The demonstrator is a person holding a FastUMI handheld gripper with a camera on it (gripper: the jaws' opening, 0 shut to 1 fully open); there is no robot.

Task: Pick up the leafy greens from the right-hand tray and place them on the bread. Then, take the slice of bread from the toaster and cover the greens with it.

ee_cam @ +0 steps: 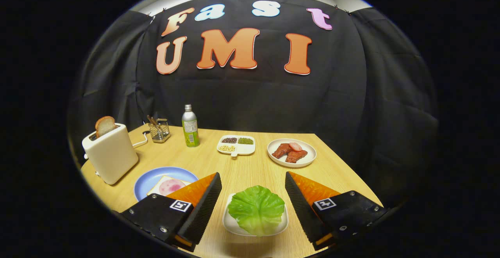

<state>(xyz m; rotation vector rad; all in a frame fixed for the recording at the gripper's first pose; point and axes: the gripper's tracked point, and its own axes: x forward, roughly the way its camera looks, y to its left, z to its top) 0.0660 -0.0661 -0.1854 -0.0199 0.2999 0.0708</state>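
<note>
Gripper view: my hand-held gripper (253, 195) is spread wide, straddling the leafy greens (256, 209) on their tray (230, 223), nothing pinched. First step, I reckon: lower, close on the leaf, then swing left to the bread (166, 186).

No wording can be read: the bottle (190, 127) label is too small, and the claw (253, 176), spread wide, bears only square black-and-white marker tags (181, 205).
</note>
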